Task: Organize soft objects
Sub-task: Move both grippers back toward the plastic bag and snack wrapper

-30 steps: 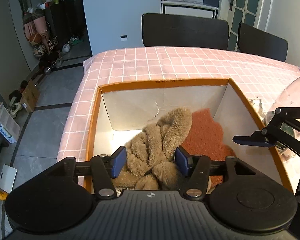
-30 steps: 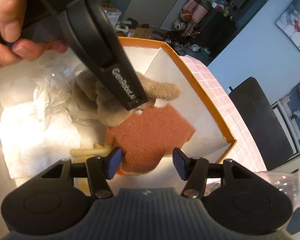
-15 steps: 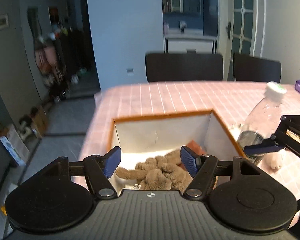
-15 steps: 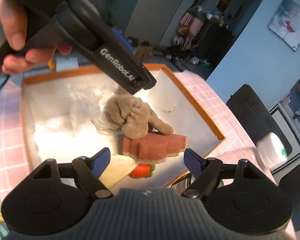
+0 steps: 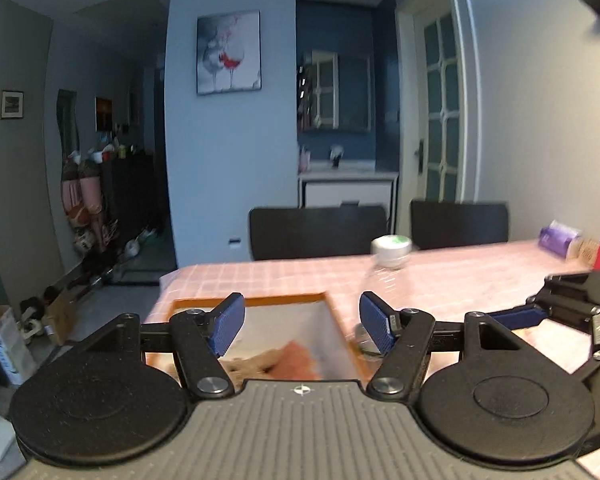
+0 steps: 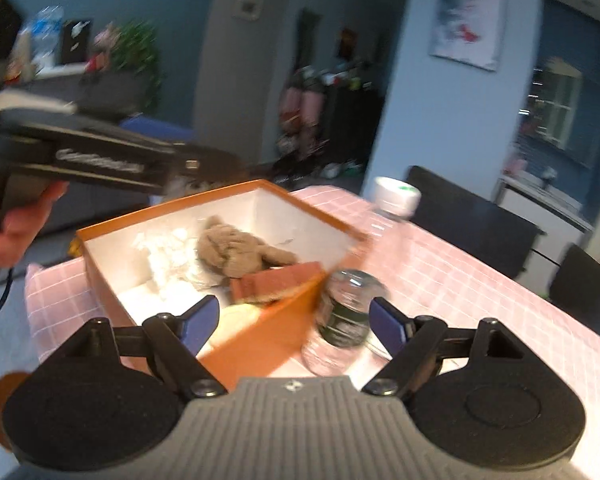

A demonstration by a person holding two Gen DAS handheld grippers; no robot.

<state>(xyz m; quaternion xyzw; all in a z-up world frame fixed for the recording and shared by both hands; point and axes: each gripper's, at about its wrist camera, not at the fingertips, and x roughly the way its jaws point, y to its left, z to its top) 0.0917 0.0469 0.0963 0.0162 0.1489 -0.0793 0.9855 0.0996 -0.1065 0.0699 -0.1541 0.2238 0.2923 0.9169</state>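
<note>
Hovering, we keep both claws, left gripper (image 5: 302,328) and right gripper (image 6: 292,324), released (jaws just widened, nothing between) near the orange box (image 6: 260,332) holding the plush toy (image 6: 240,252).

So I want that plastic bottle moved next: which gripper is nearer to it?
Right. The right gripper hangs open just short of the plastic bottle, while the left gripper is open over the orange box beside it.
</note>
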